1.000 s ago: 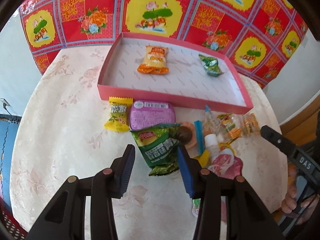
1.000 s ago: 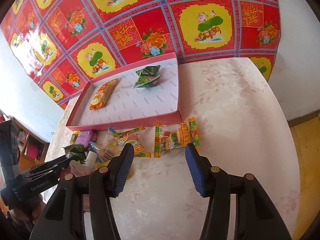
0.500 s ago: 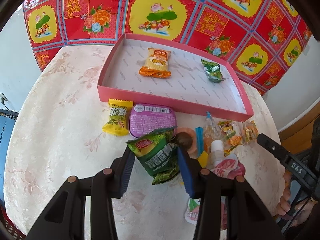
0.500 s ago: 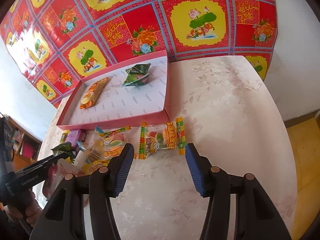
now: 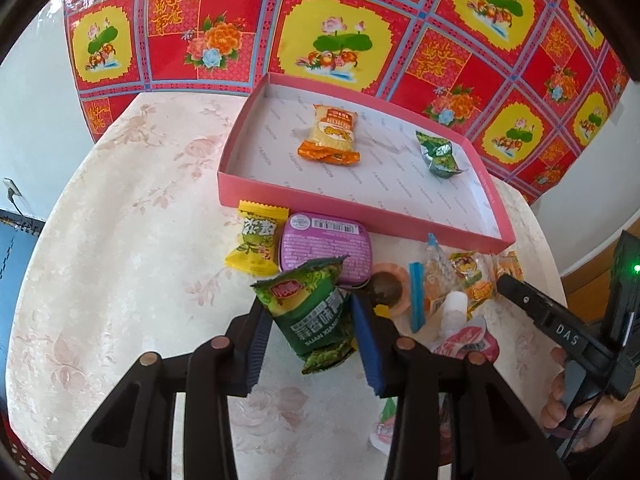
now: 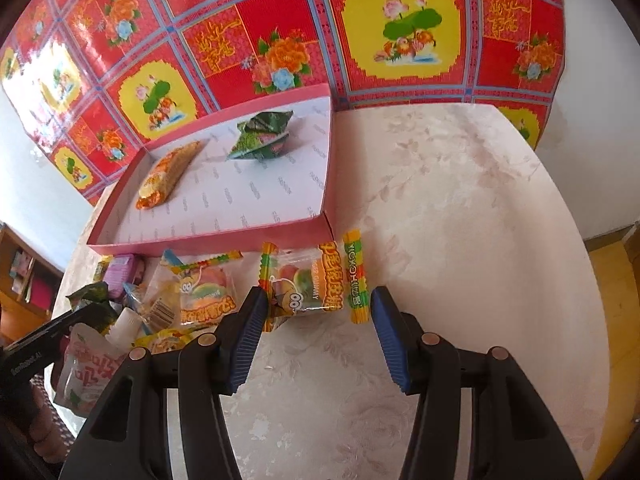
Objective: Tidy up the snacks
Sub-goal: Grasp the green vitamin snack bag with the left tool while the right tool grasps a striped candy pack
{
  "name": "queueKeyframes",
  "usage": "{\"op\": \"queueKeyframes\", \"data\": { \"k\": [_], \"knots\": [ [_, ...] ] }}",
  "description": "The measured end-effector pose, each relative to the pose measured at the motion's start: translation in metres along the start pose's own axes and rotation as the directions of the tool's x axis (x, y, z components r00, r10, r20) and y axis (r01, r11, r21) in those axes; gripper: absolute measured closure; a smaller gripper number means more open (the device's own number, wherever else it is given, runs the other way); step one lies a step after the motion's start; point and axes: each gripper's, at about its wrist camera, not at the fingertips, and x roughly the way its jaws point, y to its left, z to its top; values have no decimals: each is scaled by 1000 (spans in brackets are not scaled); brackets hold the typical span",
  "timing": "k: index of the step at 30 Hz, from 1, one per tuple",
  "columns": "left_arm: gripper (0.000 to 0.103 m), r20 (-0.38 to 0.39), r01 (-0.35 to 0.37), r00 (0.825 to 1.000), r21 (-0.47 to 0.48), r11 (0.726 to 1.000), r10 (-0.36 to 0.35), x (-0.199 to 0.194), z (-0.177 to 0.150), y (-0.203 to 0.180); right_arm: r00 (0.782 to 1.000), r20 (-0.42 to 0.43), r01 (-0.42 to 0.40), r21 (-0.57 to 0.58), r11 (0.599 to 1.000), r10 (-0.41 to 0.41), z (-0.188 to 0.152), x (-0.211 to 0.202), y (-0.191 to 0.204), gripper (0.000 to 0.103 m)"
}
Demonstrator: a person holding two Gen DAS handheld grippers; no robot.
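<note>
Green snack bag now clamped and lifted in left gripper, bound for pink tray | right gripper lowered, fingers apart astride gummy packet

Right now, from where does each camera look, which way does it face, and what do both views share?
Left wrist: sits on the left hand-held gripper, looking down at its clamped green snack bag; a hand shows at right.
Right wrist: sits on the right hand-held gripper, looking down at a gummy packet between open jaws.
Shared: the pink tray holding two snacks.
</note>
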Motion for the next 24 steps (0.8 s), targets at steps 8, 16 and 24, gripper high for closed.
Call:
{"op": "queueKeyframes", "data": {
  "k": [8, 16, 24],
  "knots": [
    [73, 40, 3, 999, 50, 999, -5, -10, -3, -4, 999, 17, 34, -46, 998, -33, -1, 2, 6, 48],
    [67, 22, -23, 1000, 26, 999, 22, -6, -1, -3, 997, 24, 68, -66, 995, -67, 0, 4, 11, 48],
    [61, -6, -31, 999, 42, 999, 31, 4, -4, -4, 995, 38, 100, -86, 991, -97, 0, 6, 17, 46]
  ]
}}
